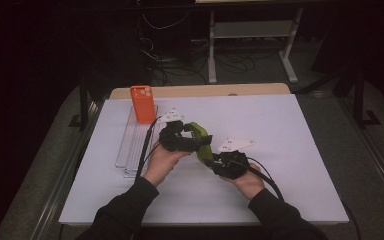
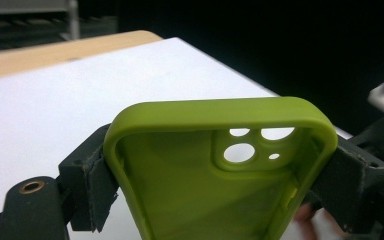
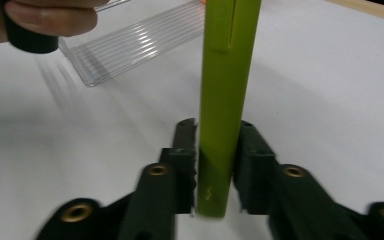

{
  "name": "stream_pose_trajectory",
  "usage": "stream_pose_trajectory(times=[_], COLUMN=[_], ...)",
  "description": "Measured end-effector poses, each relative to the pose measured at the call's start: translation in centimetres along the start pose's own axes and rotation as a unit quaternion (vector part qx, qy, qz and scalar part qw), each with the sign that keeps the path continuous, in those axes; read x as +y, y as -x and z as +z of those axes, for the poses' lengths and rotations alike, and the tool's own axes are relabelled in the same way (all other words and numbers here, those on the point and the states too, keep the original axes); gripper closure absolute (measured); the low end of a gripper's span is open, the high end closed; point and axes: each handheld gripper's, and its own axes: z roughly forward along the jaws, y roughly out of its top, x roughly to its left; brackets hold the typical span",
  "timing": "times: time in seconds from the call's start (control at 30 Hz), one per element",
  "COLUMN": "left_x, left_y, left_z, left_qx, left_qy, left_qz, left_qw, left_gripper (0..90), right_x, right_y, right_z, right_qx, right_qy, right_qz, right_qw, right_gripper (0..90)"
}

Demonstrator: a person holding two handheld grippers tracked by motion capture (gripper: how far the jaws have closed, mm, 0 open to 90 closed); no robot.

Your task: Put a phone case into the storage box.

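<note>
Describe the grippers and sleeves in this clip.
Both grippers, left gripper and right gripper, are black, each topped by a pale three-cornered plate and trailing a black cable. Brass-coloured rivets dot the jaws. The person wears dark long sleeves.

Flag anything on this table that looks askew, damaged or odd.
Nothing looks damaged or spilled. The green phone case is held off the table across its sides by the left gripper, with the right gripper at its edge. The orange case stands upright in the clear rack.
</note>
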Motion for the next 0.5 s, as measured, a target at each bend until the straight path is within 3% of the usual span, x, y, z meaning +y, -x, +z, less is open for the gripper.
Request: stream_pose_trajectory(times=[0.23,0.33,0.5], left_x=[1.4,2.1,3.4], left_y=[-0.7,-1.1,-1.5], left_z=[-0.3,-0.6,-1.2], left_qx=[0.026,0.036,0.046], left_qy=[0.013,0.007,0.014], left_qz=[0.001,0.011,0.014], left_qw=[0.9996,0.9993,0.9987], left_gripper=[15.6,15.5,15.5], right_x=[-0.6,-1.2,-2.0], right_y=[1.6,2.5,3.3], right_z=[-2.1,-2.8,-3.7], right_qx=[-0.014,-0.039,-0.054], right_qy=[0.008,-0.007,-0.004], right_qz=[0.005,-0.001,0.012], right_qw=[0.9999,0.9992,0.9984], right_gripper=[43.9,34.9,21.9])
